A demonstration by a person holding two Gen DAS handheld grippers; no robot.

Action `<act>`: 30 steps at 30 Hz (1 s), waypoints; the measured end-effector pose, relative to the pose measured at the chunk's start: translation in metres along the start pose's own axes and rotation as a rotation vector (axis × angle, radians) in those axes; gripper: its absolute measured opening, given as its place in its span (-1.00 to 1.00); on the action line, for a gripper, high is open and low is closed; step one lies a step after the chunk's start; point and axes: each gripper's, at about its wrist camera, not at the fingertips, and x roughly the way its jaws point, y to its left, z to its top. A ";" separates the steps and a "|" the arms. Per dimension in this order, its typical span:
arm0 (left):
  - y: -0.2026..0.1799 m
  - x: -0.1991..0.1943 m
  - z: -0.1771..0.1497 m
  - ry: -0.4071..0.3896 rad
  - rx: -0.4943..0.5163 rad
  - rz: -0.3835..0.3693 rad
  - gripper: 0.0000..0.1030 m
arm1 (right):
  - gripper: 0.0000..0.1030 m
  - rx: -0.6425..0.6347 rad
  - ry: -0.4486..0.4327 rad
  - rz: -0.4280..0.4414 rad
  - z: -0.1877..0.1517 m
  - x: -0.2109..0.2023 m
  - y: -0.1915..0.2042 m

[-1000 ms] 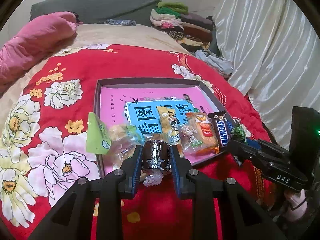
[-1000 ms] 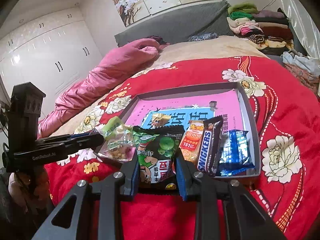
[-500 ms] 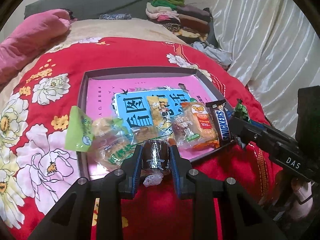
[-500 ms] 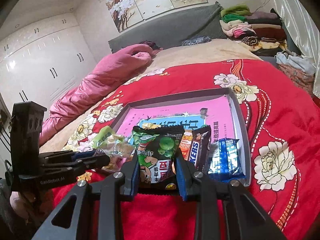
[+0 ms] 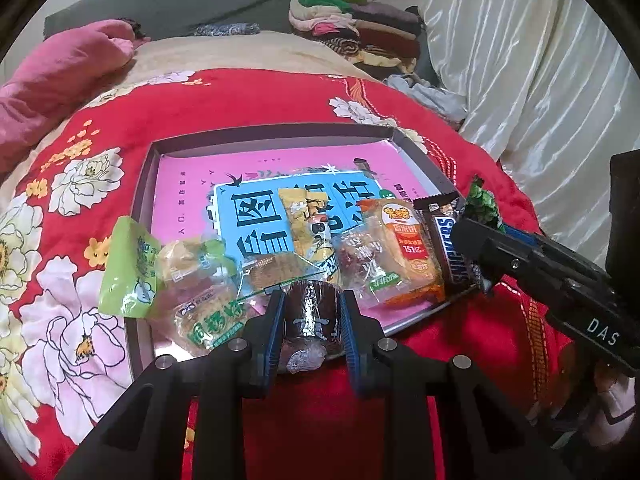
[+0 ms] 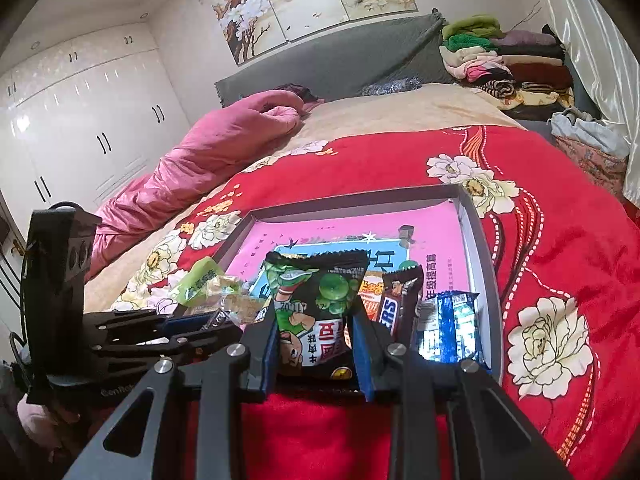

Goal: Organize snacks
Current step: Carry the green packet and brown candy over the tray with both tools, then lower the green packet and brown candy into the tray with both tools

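Currently left claw [image 5: 311,322] clamps a dark foil-wrapped candy [image 5: 310,312] at the tray [image 5: 280,132] near edge on the bed; right claw [image 6: 314,330] clamps a green pea packet [image 6: 318,300] there.

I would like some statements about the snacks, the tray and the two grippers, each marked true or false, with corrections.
1. The left gripper holds a small dark foil-wrapped snack. True.
2. The right gripper is empty. False: it is shut on a black and green snack bag.
3. The brown Snickers bar lies in the shallow grey tray. True.
4. The tray sits on a wooden table. False: it sits on a red flowered blanket.
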 end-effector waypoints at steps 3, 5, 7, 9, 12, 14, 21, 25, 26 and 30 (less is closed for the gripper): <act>0.002 0.004 0.002 -0.001 -0.004 0.010 -0.47 | -0.38 0.001 0.000 -0.004 0.002 0.003 -0.001; 0.004 0.007 0.004 -0.002 -0.010 0.017 -0.47 | -0.38 0.000 0.006 -0.011 0.003 0.006 -0.002; 0.006 0.008 0.005 -0.004 -0.022 0.017 -0.47 | -0.38 -0.002 0.009 -0.018 0.003 0.008 -0.002; 0.008 0.010 0.006 -0.008 -0.027 0.022 -0.47 | -0.38 -0.006 0.012 -0.024 0.004 0.010 -0.001; 0.010 0.013 0.009 -0.014 -0.035 0.035 -0.47 | -0.38 -0.014 0.009 -0.037 0.005 0.012 0.001; 0.011 0.014 0.009 -0.017 -0.044 0.039 -0.47 | -0.38 -0.021 0.010 -0.051 0.007 0.014 0.003; 0.011 0.019 0.010 -0.019 -0.042 0.050 -0.47 | -0.38 -0.026 0.008 -0.090 0.012 0.020 0.004; 0.010 0.020 0.011 -0.018 -0.038 0.053 -0.47 | -0.38 -0.058 -0.003 -0.134 0.015 0.022 0.007; 0.010 0.020 0.011 -0.018 -0.038 0.054 -0.47 | -0.38 -0.060 -0.006 -0.137 0.016 0.023 0.007; 0.009 0.022 0.011 -0.017 -0.037 0.057 -0.47 | -0.38 -0.063 0.018 -0.142 0.016 0.032 0.007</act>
